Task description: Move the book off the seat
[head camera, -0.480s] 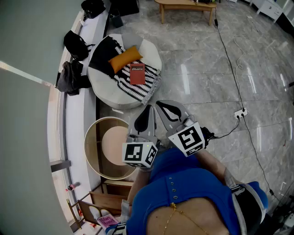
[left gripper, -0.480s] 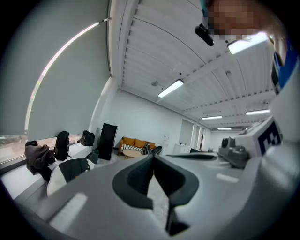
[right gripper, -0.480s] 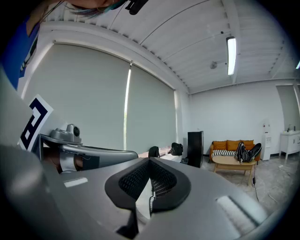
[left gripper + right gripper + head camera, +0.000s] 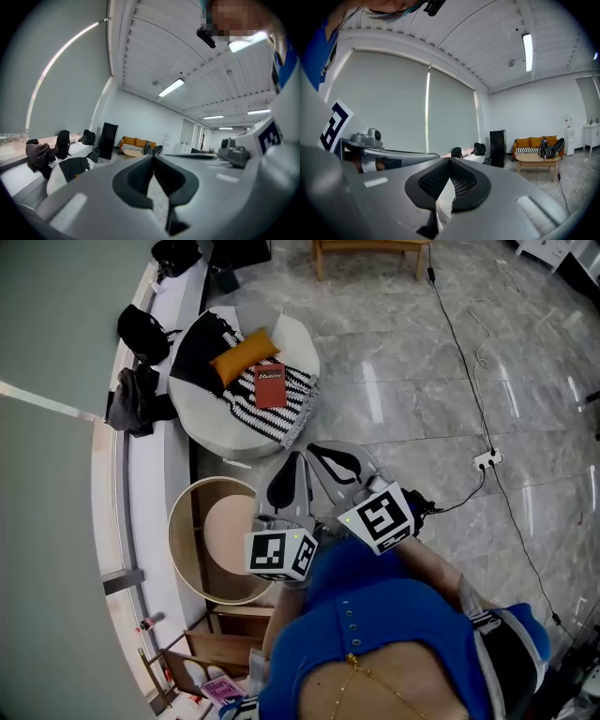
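Observation:
A red book [image 4: 270, 385] lies flat on a black-and-white striped blanket [image 4: 286, 413] draped over a round white seat [image 4: 202, 423]. An orange cushion [image 4: 246, 354] rests just behind the book. My left gripper [image 4: 296, 457] and right gripper [image 4: 313, 448] are held side by side in front of the person's chest. Both point toward the seat and stay well short of it. Each is shut with nothing between its jaws. In the left gripper view the shut left gripper [image 4: 153, 157] frames the seat [image 4: 58, 176] low at the left. The right gripper [image 4: 449, 162] faces the room.
A round wooden tub-shaped table [image 4: 220, 540] stands directly below my left gripper. Black bags [image 4: 141, 329] and dark clothing [image 4: 136, 399] lie on the window ledge at the left. A wooden coffee table [image 4: 370, 247] stands at the far end. A power strip [image 4: 487, 461] with its cable lies on the marble floor.
The seat with the book sits slightly higher and further left in the head view. Both grippers stay shut and together at the same spot.

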The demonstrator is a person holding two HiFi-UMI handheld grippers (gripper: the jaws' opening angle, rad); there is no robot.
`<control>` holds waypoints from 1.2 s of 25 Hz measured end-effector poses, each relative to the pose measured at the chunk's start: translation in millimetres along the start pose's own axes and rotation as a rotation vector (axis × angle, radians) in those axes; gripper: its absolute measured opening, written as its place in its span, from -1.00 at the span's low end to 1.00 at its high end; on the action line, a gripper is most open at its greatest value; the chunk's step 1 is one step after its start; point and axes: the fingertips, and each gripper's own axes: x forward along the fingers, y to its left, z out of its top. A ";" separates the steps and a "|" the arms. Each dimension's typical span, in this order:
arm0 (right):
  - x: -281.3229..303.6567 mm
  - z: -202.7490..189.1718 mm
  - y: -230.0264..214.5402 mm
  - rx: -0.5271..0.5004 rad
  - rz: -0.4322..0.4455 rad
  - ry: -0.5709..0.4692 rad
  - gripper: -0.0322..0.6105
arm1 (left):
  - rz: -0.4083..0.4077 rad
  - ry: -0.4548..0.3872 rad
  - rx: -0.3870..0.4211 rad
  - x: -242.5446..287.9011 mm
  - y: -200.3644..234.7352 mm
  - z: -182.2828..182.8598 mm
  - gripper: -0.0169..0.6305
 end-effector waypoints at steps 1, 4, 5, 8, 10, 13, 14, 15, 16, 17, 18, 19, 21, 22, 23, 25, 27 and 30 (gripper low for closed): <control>0.1 -1.0 -1.0 0.002 0.005 0.000 -0.90 | 0.001 0.000 0.002 1.5 -0.6 -0.7 -0.94; 1.0 -3.5 -7.7 0.016 0.026 0.001 -0.90 | 0.004 0.001 0.007 8.6 -2.8 -2.7 -0.94; 0.7 -4.6 -10.5 0.019 0.031 0.002 -0.90 | 0.007 0.003 0.009 10.7 -3.4 -4.0 -0.94; 1.1 -7.4 -22.3 0.028 0.035 0.004 -0.90 | 0.018 0.002 0.011 19.0 -4.6 -6.4 -0.94; 1.8 -7.4 -32.8 0.032 0.035 -0.003 -0.90 | 0.023 -0.004 0.004 27.5 -5.5 -6.9 -0.94; 7.1 -7.3 -52.1 0.035 0.013 -0.015 -0.90 | 0.045 -0.005 -0.003 38.4 4.7 -7.6 -0.94; 10.7 -8.4 -59.2 0.042 0.001 -0.014 -0.90 | 0.059 -0.003 -0.001 40.3 13.3 -7.6 -0.94; 14.9 -9.7 -66.1 0.051 -0.010 -0.011 -0.90 | 0.077 -0.001 0.002 41.5 24.3 -7.3 -0.94; 19.6 -10.8 -73.0 0.057 -0.020 -0.007 -0.90 | 0.097 0.002 0.006 42.7 36.9 -6.7 -0.94; 25.1 -11.6 -80.0 0.057 -0.030 -0.003 -0.90 | 0.118 0.004 0.010 44.7 50.2 -5.8 -0.94; 31.5 -12.2 -87.2 0.052 -0.039 0.003 -0.90 | 0.137 0.006 0.010 48.2 63.6 -4.7 -0.94; 39.1 -12.9 -94.5 0.046 -0.048 0.009 -0.90 | 0.152 0.006 0.006 53.3 77.0 -3.7 -0.94; 59.5 -14.6 -108.9 0.040 -0.067 0.019 -0.90 | 0.172 0.003 -0.012 68.4 104.0 -2.9 -0.94; 72.4 -15.0 -115.9 0.041 -0.075 0.022 -0.90 | 0.177 0.002 -0.020 78.1 117.7 -2.6 -0.94; 86.7 -14.9 -122.8 0.044 -0.081 0.023 -0.90 | 0.180 0.001 -0.023 89.2 131.4 -2.0 -0.94; 119.2 -12.7 -136.0 0.046 -0.088 0.022 -0.89 | 0.177 -0.001 -0.019 114.4 158.2 2.0 -0.94; 156.3 -6.8 -147.4 0.040 -0.089 0.019 -0.89 | 0.161 -0.006 -0.008 141.2 185.5 10.8 -0.94; 220.5 8.8 -162.0 0.039 -0.082 0.014 -0.89 | 0.133 -0.013 0.008 182.9 228.2 33.9 -0.94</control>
